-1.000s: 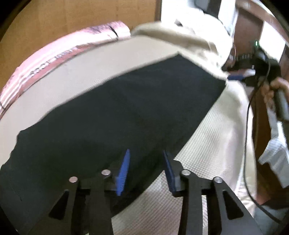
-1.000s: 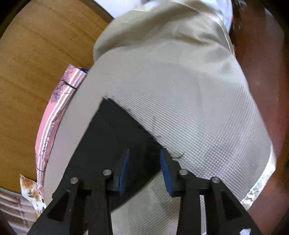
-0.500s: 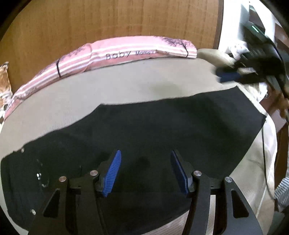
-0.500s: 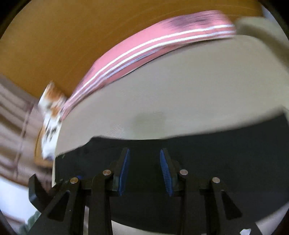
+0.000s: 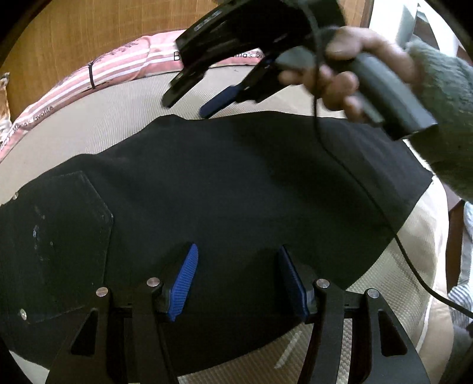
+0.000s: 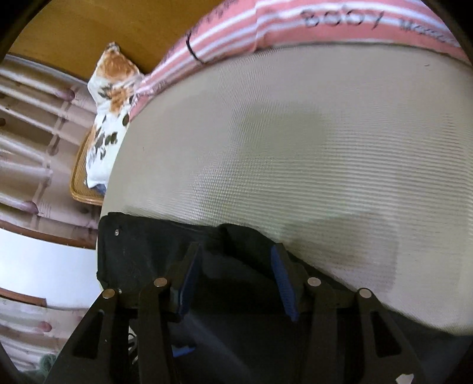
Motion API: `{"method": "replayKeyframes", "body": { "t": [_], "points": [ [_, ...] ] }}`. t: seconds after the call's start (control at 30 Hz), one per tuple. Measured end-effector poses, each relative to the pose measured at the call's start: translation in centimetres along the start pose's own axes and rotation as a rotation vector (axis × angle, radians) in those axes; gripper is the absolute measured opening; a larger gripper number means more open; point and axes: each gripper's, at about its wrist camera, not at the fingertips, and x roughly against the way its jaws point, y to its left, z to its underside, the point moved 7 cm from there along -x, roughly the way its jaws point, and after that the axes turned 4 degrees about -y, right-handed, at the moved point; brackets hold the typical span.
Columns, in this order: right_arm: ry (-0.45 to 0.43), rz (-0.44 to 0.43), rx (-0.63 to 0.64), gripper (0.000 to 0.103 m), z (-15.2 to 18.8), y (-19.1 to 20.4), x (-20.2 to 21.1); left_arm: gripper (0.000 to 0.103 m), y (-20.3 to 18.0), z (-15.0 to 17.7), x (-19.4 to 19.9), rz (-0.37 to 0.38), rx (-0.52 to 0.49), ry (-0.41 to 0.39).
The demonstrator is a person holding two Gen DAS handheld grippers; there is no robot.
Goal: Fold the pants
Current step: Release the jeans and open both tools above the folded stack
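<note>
Black pants (image 5: 236,183) lie flat along a beige bed cover (image 5: 124,118), with the back pocket (image 5: 62,242) at the left and the leg hem at the right. My left gripper (image 5: 239,280) hangs open just over the pants' near edge, with only flat cloth under its blue pads (image 5: 186,277). A hand (image 5: 348,71) in a grey-green sleeve holds my right gripper (image 5: 189,103) above the far edge. In the right wrist view that gripper (image 6: 236,277) is over the pants' waist end (image 6: 142,251). Its jaws are opening and nothing is pinched.
A pink striped pillow (image 6: 325,26) with lettering lies along the wooden headboard (image 5: 88,29). A flowered cushion (image 6: 109,97) and curtains (image 6: 29,118) are beyond the bed's end. The right gripper's black cable (image 5: 369,201) trails across the pants towards the right edge.
My right gripper swept from the hem end along the pants to the waist end and spread its jaws. My left gripper widened and shifted along the near edge, bringing the pocket into view.
</note>
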Motion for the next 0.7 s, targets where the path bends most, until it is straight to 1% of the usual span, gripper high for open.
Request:
{"method": "replayKeyframes", "body": {
  "t": [0.07, 0.1, 0.13, 0.17, 0.23, 0.27, 0.43, 0.57, 0.63, 0.67, 0.7],
  "points": [
    [0.035, -0.038, 0.002, 0.047, -0.2, 0.7, -1.3, 0.057, 0.1, 0.2, 0.1, 0.008, 0.005, -0.003],
    [0.049, -0.055, 0.006, 0.044, -0.2, 1.0, -1.6, 0.057, 0.1, 0.2, 0.1, 0.009, 0.003, -0.006],
    [0.052, -0.070, 0.026, 0.037, -0.2, 1.5, -1.8, 0.057, 0.1, 0.3, 0.1, 0.008, 0.002, -0.009],
    [0.049, -0.080, 0.043, 0.011, -0.5, 2.5, -2.2, 0.057, 0.4, 0.0, 0.0, 0.008, 0.002, -0.011],
    [0.010, -0.062, 0.088, 0.011, -1.4, 3.3, -1.8, 0.057, 0.5, 0.0, 0.0, 0.010, 0.007, -0.014],
    [0.007, -0.056, 0.102, 0.011, -1.6, 3.6, -1.9, 0.057, 0.6, 0.0, 0.0, 0.013, 0.011, -0.016],
    [-0.022, 0.062, 0.137, 0.008, -1.7, 2.5, -3.5, 0.057, 0.9, 0.0, 0.0, 0.023, 0.026, -0.026],
    [-0.055, 0.093, 0.154, 0.008, -2.1, 2.2, -3.9, 0.057, 0.9, 0.1, 0.0, 0.014, 0.023, -0.031],
    [-0.055, 0.100, 0.157, 0.009, -2.1, 2.3, -3.9, 0.058, 0.7, 0.2, 0.2, 0.006, 0.015, -0.032],
    [-0.051, 0.094, 0.154, 0.012, -2.2, 2.4, -3.7, 0.058, 0.4, 0.4, 0.3, 0.005, 0.014, -0.032],
    [-0.046, 0.082, 0.139, 0.020, -2.4, 2.5, -3.4, 0.058, 0.3, 0.4, 0.4, 0.005, 0.014, -0.031]
  ]
}}
